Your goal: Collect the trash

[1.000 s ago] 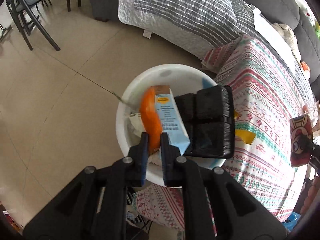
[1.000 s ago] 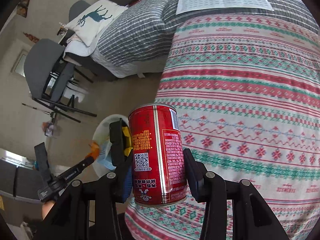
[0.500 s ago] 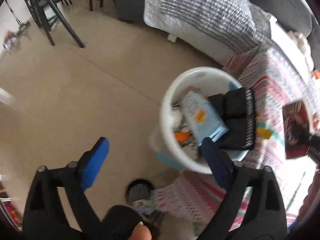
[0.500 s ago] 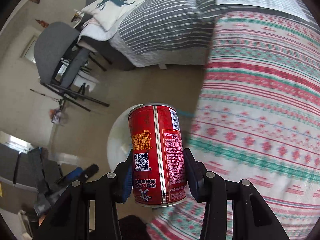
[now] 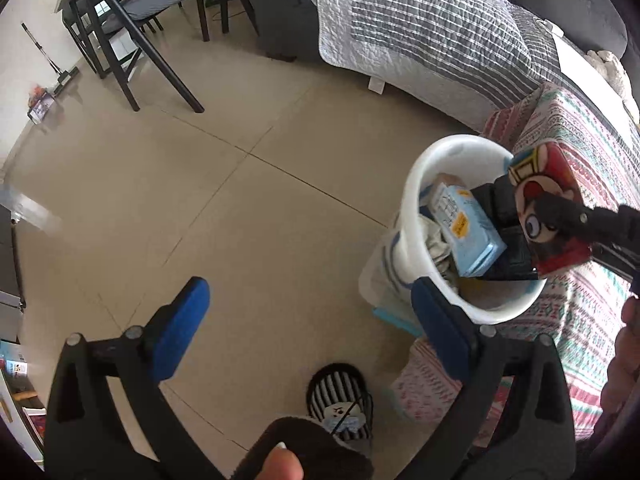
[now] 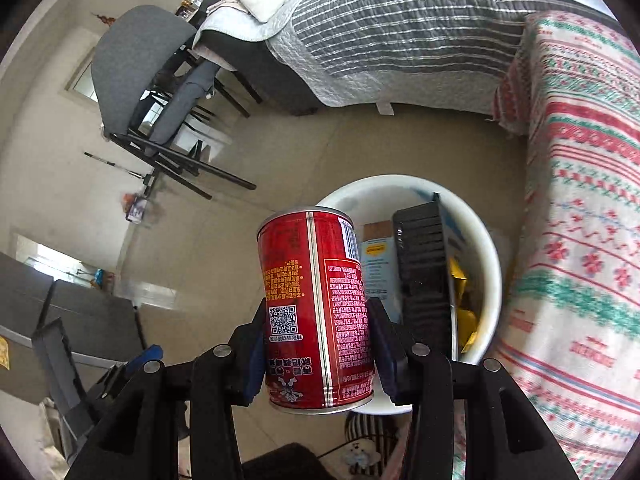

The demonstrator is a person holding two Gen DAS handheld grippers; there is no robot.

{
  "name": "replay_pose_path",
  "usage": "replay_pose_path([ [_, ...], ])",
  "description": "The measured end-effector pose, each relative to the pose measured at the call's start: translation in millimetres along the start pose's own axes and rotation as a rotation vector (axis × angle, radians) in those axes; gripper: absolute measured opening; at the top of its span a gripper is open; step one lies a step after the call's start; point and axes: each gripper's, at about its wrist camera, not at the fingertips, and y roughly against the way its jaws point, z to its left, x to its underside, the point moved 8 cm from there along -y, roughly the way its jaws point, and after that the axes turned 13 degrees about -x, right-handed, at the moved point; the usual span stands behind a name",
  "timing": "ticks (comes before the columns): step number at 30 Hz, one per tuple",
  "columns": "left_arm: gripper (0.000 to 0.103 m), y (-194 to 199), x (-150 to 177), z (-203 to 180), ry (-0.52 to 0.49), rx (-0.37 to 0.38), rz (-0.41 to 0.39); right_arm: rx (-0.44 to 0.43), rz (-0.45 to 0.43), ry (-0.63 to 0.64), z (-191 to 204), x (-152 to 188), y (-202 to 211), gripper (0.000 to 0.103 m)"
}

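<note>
Left wrist view: left claw — jaws opening, nothing between them, over the floor beside the white bin. Right wrist view: right claw clamps the upright red can — just above the bin's near rim, beside the desk.

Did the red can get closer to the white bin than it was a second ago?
Yes. The red can, held in the right gripper, was over the patterned cloth before; now it sits at the white bin, partly over its rim.

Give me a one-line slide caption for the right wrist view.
Right gripper holds a red can over the white trash bin, already filled with a black tray and a carton.
</note>
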Motion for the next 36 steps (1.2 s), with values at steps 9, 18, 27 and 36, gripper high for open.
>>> replay_pose_path([
  [9, 0.1, 2, 4, 0, -0.023, 0.01, -0.006, -0.005, -0.062, 0.011, 8, -6, 16, 0.057],
  [18, 0.101, 50, 20, -28, -0.044, 0.087, -0.096, 0.219, -0.172, 0.143, 6, 17, 127, 0.075],
  [27, 0.103, 129, 58, -68, -0.093, 0.168, -0.245, 0.44, -0.273, 0.2, -8, 95, 251, 0.094],
  [36, 0.103, 182, 120, -105, -0.162, 0.236, -0.355, 0.635, -0.383, 0.263, -24, 185, 312, 0.103],
])
